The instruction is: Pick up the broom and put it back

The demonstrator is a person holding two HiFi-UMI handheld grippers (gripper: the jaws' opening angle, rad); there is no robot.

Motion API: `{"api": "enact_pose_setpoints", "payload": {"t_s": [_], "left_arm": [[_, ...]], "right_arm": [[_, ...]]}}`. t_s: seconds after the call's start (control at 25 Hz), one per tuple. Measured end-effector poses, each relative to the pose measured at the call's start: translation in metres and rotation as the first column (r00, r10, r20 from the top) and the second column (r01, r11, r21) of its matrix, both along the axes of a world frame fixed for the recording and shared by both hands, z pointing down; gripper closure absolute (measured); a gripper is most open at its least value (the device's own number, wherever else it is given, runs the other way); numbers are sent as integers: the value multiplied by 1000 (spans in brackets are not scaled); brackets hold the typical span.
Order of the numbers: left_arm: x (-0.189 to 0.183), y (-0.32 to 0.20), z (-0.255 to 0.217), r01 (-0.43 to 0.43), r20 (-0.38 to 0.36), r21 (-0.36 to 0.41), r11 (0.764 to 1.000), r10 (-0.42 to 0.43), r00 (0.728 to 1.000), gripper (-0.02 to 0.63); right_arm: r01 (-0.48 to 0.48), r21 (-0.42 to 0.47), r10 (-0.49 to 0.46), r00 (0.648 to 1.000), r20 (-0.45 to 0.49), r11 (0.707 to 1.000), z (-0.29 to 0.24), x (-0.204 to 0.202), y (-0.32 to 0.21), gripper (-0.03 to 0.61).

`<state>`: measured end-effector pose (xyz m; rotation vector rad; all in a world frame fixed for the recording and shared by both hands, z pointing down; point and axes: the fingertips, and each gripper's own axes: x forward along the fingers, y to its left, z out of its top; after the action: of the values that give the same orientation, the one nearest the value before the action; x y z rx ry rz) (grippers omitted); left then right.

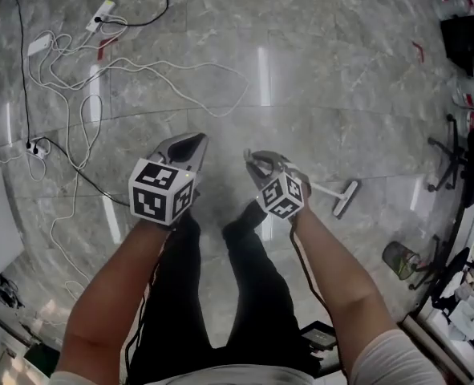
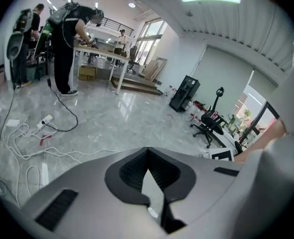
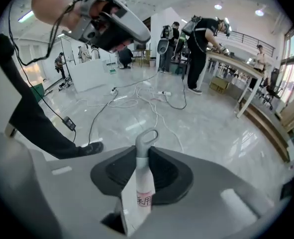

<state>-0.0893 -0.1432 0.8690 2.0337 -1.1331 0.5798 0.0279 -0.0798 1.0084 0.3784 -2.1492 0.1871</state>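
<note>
Item: slim broom (image 3: 142,183) with a white shaft, a pink label and a grey plastic hanging loop (image 3: 147,137). Location: your right gripper (image 1: 258,165) is clamped on the loop end. The narrow brush head (image 1: 346,198) sits beyond that gripper, low toward the grey marble floor (image 1: 317,95). Your left gripper (image 1: 190,144), beside the right gripper, is closed on nothing. Handling, as judged: light and rigid, with a smooth shaft likely to pivot; take a second hold further down the shaft.

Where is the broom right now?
The broom is clamped by its handle in the right gripper, centre of the right gripper view; in the head view its brush end shows right of that gripper.
</note>
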Motion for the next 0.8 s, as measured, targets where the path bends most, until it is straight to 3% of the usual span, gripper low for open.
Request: {"api": "enact_pose_setpoints", "payload": {"t_s": [0.24, 0.4, 0.64, 0.8], "left_arm": [[18, 10, -173, -3, -18, 72, 997, 5, 1000, 609], [34, 22, -250, -33, -4, 105, 994, 33, 999, 609], [66, 59, -325, -123, 26, 123, 985, 120, 992, 609], [75, 82, -373, -159, 43, 143, 977, 154, 987, 610]], "right_arm": [[-92, 102, 80, 990, 116, 991, -192, 37, 21, 497], [-179, 161, 146, 969, 197, 970, -287, 52, 26, 497], [-321, 191, 242, 906, 348, 927, -398, 76, 35, 495], [-417, 179, 297, 834, 465, 891, -474, 89, 46, 495]]}}
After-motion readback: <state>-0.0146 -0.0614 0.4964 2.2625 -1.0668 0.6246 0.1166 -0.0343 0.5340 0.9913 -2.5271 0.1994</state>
